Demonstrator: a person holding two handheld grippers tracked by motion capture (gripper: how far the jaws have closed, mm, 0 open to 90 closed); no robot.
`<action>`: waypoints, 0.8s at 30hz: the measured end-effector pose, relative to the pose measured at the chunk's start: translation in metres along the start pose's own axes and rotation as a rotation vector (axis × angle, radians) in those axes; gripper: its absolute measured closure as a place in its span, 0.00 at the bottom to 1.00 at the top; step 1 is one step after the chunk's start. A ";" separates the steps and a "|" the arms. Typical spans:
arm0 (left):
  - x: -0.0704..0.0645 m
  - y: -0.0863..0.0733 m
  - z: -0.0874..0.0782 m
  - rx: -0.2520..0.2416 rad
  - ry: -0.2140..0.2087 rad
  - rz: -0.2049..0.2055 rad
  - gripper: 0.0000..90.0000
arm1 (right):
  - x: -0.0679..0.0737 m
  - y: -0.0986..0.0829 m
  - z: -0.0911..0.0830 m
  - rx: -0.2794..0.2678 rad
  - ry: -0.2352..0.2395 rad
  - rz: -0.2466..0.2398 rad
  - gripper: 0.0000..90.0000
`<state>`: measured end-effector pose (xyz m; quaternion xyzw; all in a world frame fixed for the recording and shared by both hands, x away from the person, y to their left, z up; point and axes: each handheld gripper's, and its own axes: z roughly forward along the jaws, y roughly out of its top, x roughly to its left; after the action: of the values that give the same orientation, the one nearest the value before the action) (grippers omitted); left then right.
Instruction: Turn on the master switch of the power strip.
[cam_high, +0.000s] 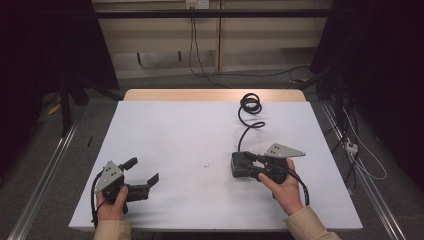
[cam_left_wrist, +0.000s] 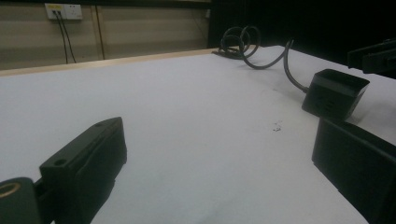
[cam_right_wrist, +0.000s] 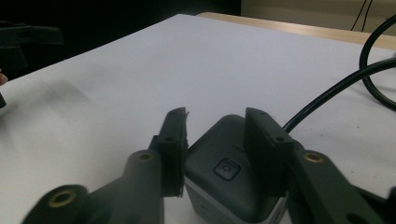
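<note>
A black adapter box (cam_high: 238, 171) lies on the white table (cam_high: 175, 130) right of centre, with a square button on top (cam_right_wrist: 226, 168). Its black cable (cam_high: 250, 106) runs away and coils near the far edge. My right gripper (cam_high: 244, 164) is shut on the box, one jaw against each side, as the right gripper view (cam_right_wrist: 217, 119) shows. My left gripper (cam_high: 144, 170) rests near the front left corner, open with nothing between its jaws (cam_left_wrist: 217, 135). The left gripper view shows the box (cam_left_wrist: 334, 93) and cable (cam_left_wrist: 243, 39) ahead to the right.
A small speck (cam_high: 206, 164) marks the white sheet mid-table. A wooden edge (cam_high: 215, 95) runs along the far side. Loose cables (cam_high: 360, 155) lie on the floor to the right, and a metal rail (cam_high: 45, 175) runs along the left.
</note>
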<state>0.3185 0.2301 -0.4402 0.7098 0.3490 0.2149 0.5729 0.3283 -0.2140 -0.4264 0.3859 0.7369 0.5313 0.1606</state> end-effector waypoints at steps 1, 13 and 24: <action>0.000 0.000 0.000 0.000 -0.001 0.000 0.03 | 0.000 0.000 0.000 0.002 0.000 0.000 0.63; 0.000 0.000 0.000 0.002 -0.002 0.003 0.03 | 0.000 0.001 -0.001 0.009 -0.003 0.003 0.43; -0.001 0.000 0.001 -0.002 -0.003 0.000 0.03 | 0.000 0.002 -0.007 0.001 0.005 0.006 0.29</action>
<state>0.3190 0.2289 -0.4400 0.7096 0.3477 0.2141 0.5742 0.3248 -0.2180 -0.4217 0.3868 0.7364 0.5323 0.1572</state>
